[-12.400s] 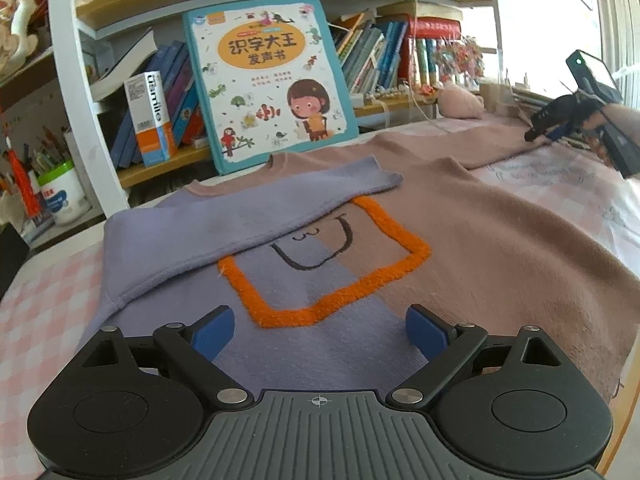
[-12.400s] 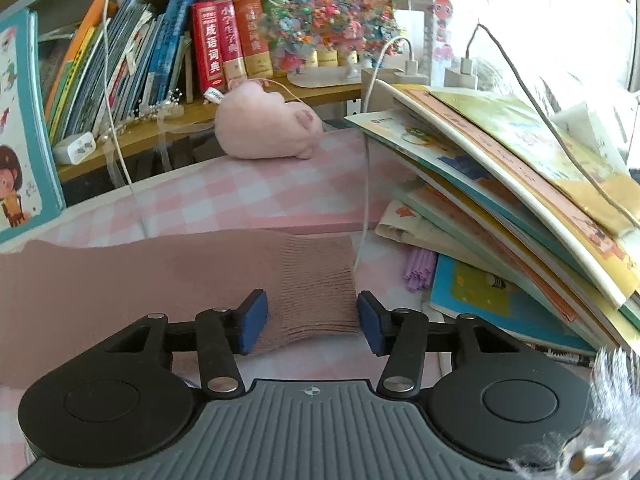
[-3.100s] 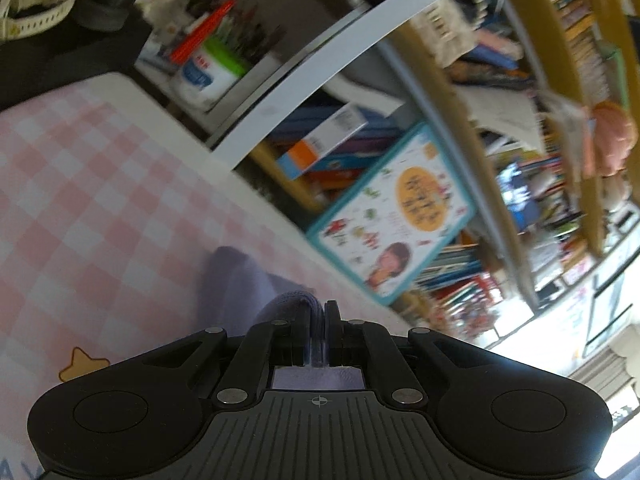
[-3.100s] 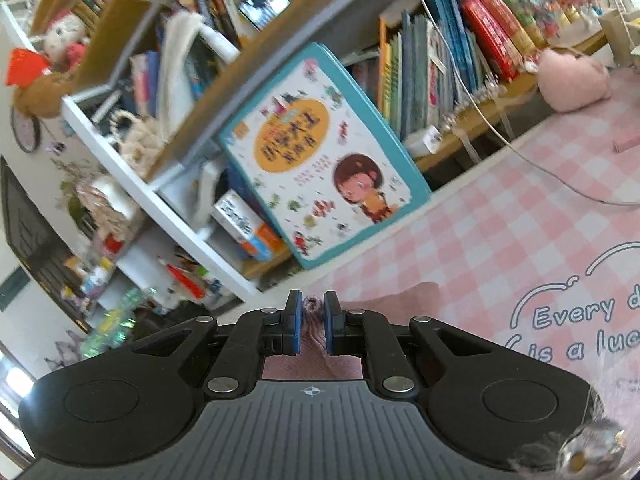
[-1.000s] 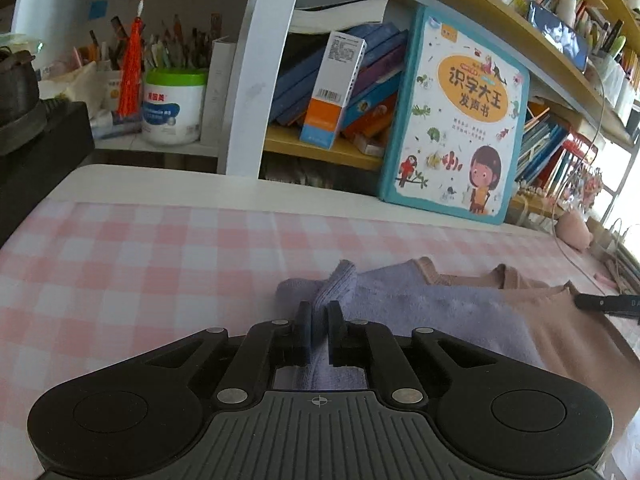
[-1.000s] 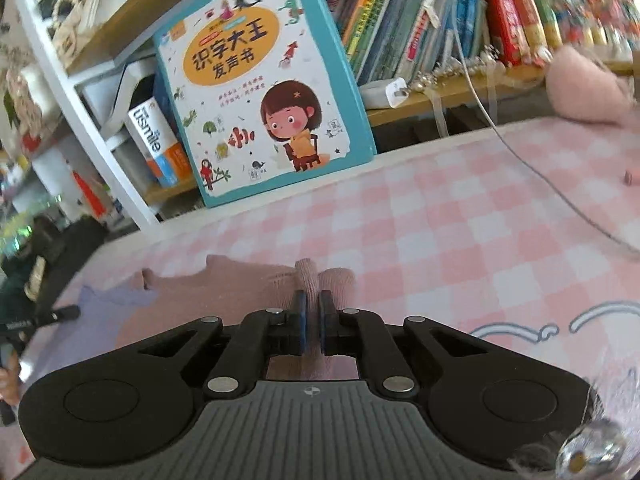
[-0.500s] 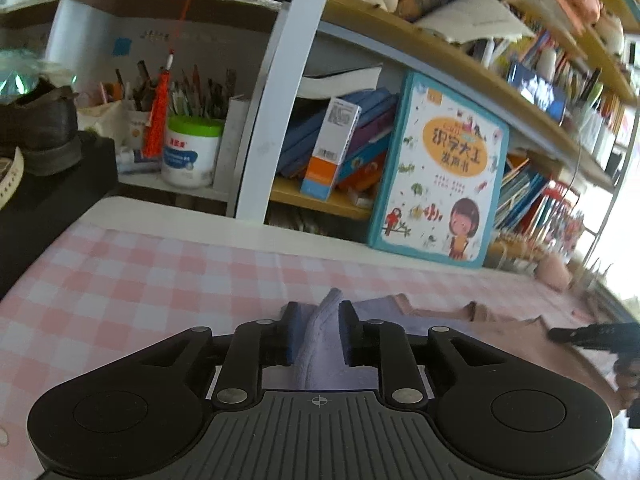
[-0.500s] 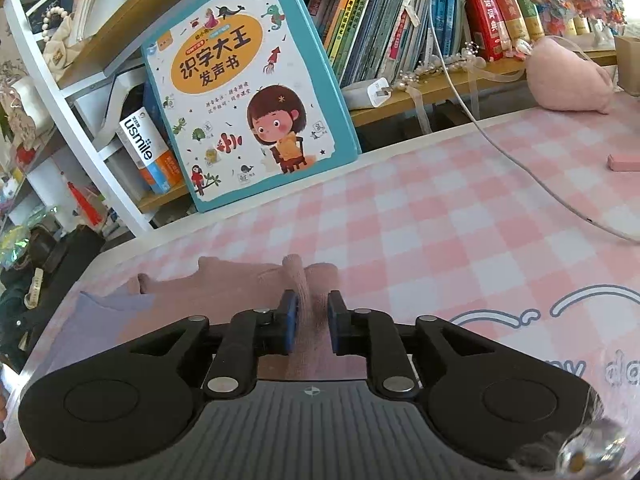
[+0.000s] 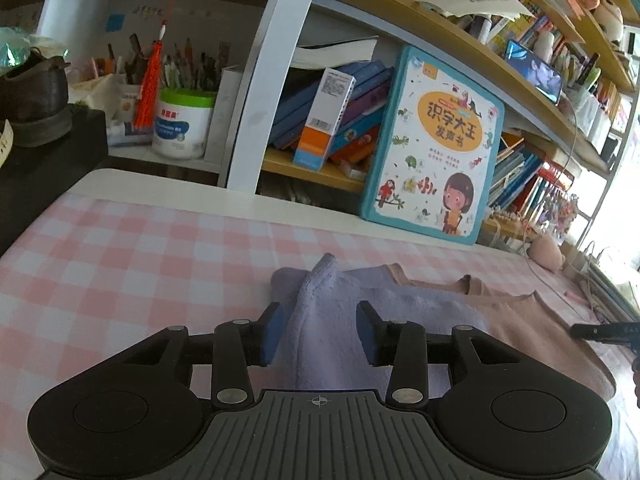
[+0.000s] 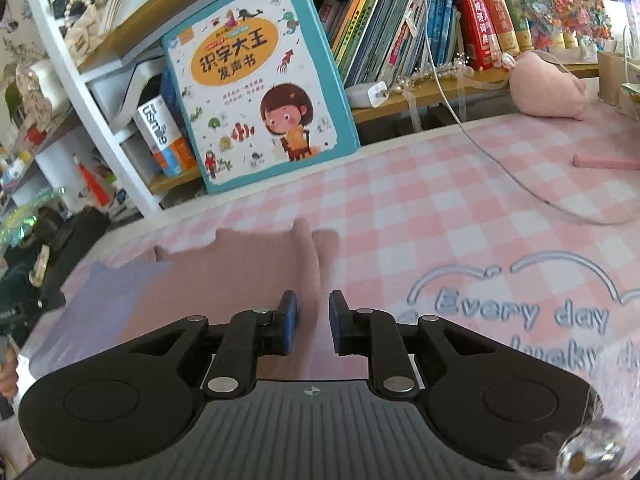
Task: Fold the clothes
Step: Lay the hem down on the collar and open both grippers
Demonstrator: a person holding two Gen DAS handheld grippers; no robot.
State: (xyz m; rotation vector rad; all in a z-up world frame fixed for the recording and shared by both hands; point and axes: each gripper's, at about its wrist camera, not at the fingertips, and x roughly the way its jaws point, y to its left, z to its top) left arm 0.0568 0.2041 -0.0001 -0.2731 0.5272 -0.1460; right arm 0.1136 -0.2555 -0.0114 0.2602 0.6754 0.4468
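A folded sweater lies on the pink checked tablecloth (image 9: 120, 264), its lavender half (image 9: 332, 320) at the left and its pink half (image 9: 532, 328) at the right. My left gripper (image 9: 320, 332) is low over the lavender corner. Its jaws are opening, and a raised ridge of cloth stands loose between the blue pads (image 9: 272, 332). In the right wrist view my right gripper (image 10: 313, 322) hovers at the pink corner (image 10: 248, 276). Its jaws stand a narrow gap apart with a ridge of pink cloth between them, not pinched. The right gripper's dark tip (image 9: 600, 330) shows at the left view's right edge.
A bookshelf (image 9: 256, 80) runs along the table's far edge, with a teal picture book (image 9: 432, 152) leaning on it. A pink plush (image 10: 548, 88) and a white cable (image 10: 520, 176) lie at the right. A shoe (image 9: 32, 104) on a black box stands at the far left.
Both grippers were shut on the sweater's corners and have let go. The left jaws have spread wide, the right only a little. The cloth now rests on the table.
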